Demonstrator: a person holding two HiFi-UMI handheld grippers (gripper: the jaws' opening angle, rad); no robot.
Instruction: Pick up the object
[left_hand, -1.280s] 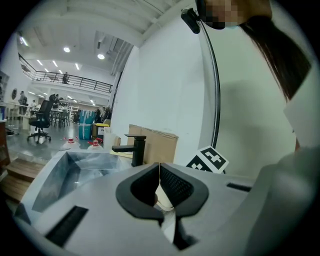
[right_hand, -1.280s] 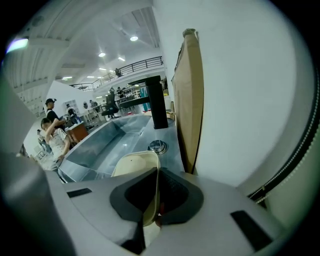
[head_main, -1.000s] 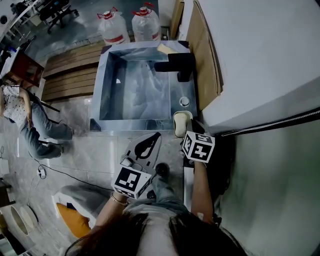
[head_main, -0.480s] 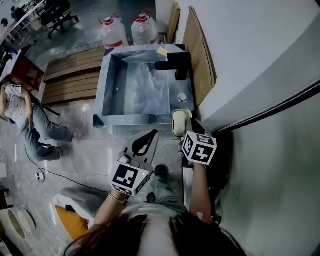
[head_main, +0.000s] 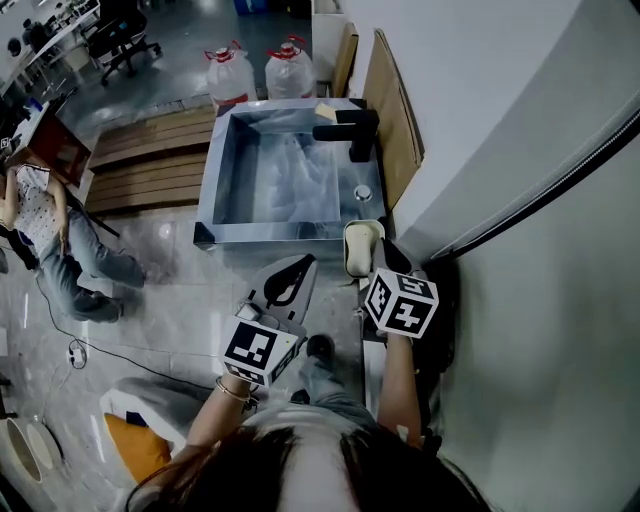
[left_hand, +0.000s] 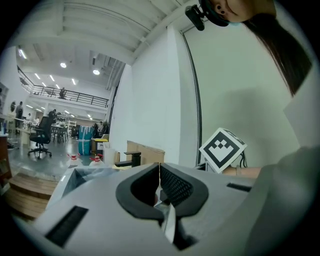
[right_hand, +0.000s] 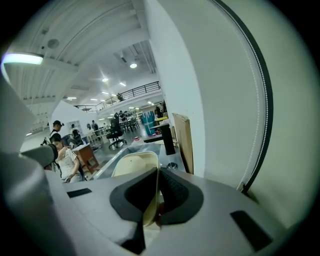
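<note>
**Item: cream dish, held by its rim at the sink's near corner**

- Object: cream dish, shallow and thin-walled. Location: near right corner of the steel sink, at about 5 o'clock from the basin's middle and just at 12 o'clock from the right gripper. Whether it rests on the sink's ledge or is already clear of it cannot be told.
- Right gripper: fingers closed on the dish's wall. In the right gripper view the cream rim stands between the dark pads.
- Left gripper: fingers closed together with nothing between them in the left gripper view. It is held at 9 o'clock from the dish, apart from it, over the floor.
- Surroundings: black faucet at the sink's far right, 12 o'clock from the dish. Two water bottles stand beyond the sink. A seated person is at far 9 o'clock.
- Step in hand (judged): grasp made, lift due.
- Next move calls for: a straight raise with the grip kept firm, as the thin rim could slip or tip. The dish must also be kept clear of the wall at 3 o'clock.
</note>
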